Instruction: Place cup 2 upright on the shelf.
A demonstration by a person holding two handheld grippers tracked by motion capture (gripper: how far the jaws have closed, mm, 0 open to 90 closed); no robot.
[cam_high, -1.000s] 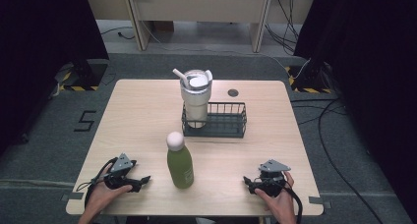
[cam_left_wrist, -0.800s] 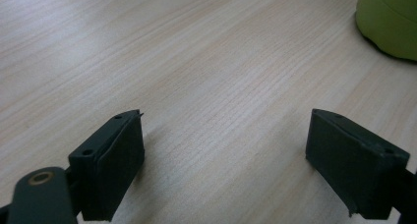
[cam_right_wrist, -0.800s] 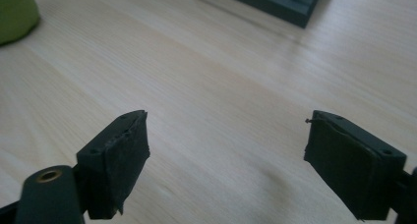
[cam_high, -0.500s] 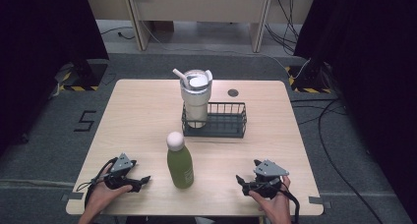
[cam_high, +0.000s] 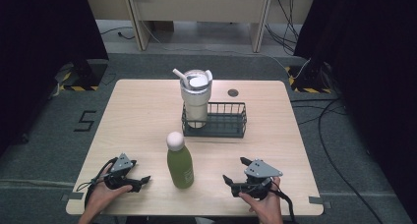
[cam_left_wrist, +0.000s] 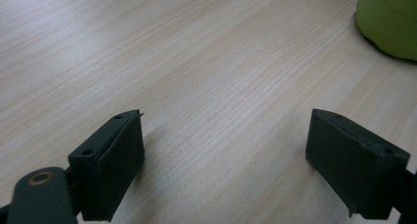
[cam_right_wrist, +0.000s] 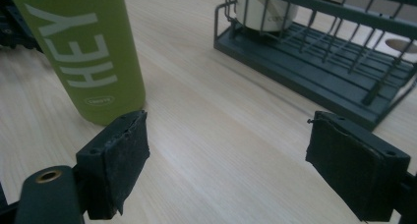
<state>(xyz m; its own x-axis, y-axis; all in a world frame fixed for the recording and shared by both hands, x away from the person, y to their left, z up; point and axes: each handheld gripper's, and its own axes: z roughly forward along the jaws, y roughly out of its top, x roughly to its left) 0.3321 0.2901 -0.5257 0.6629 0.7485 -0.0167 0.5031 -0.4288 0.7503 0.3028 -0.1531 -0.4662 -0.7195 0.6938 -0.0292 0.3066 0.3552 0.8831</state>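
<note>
While both tools rest apart on the tabletop point(cam_high: 147, 111):
Left tool point(cam_high: 139, 182): released, empty.
Right tool point(cam_high: 234, 172): released, empty.
Green bottle point(cam_high: 179, 160): likely rigid, smooth, possibly slippery; grip mid-body.

both hand-held grippers low, left gripper point(cam_high: 143, 180) and right gripper point(cam_high: 234, 171) fingers apart

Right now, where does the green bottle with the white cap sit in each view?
High view: green bottle with the white cap stands centre-front on the table.
Left gripper view: its green edge shows top right.
Right gripper view: it stands upper left.
Shared landmark: the pale wood-grain tabletop.
</note>
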